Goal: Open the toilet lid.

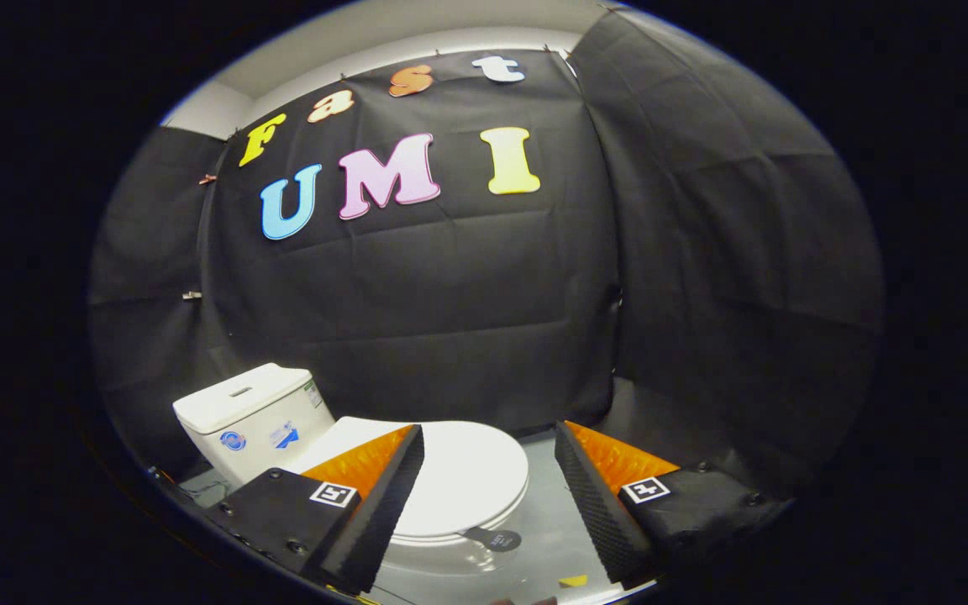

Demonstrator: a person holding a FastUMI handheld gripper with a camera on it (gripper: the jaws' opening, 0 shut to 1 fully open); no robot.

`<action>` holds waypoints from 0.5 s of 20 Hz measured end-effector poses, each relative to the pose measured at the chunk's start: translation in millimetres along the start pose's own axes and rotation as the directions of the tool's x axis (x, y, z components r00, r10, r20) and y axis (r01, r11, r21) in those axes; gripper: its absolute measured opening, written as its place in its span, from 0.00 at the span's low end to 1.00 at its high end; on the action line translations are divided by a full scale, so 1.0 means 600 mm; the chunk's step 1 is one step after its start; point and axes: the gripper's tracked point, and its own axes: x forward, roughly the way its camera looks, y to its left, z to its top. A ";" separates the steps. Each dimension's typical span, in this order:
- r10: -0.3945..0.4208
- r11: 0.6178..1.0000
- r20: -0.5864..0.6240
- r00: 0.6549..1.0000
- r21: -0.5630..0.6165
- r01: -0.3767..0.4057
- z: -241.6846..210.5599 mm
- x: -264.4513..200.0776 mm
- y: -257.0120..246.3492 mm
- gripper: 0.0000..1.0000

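White cistern (250, 413): ahead of the left finger, against the black cloth wall (417, 302). Toilet lid (459, 479): white, closed flat on the bowl, partly behind the left finger and reaching into the gap. Gripper (488, 441): fingers spread wide, holding nothing. Grey floor (547, 512): between the fingers.

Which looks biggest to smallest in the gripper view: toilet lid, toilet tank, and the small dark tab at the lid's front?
1. Toilet lid, closed, partly hidden by a finger.
2. Toilet tank; farther off, so ranking with the lid is unsure.
3. Dark tab, clearly smallest.
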 end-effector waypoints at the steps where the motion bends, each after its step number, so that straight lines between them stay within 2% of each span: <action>1: 0.012 0.999 -0.038 0.999 0.036 -0.010 -0.021 0.012 -0.009 0.99; 5: 0.058 0.980 -0.204 0.977 0.196 -0.017 -0.109 0.049 -0.042 0.98; 8: 0.069 0.946 -0.327 0.943 0.321 0.042 -0.175 0.071 -0.069 0.99; 10: 0.096 0.908 -0.391 0.915 0.411 0.080 -0.216 0.078 -0.085 0.99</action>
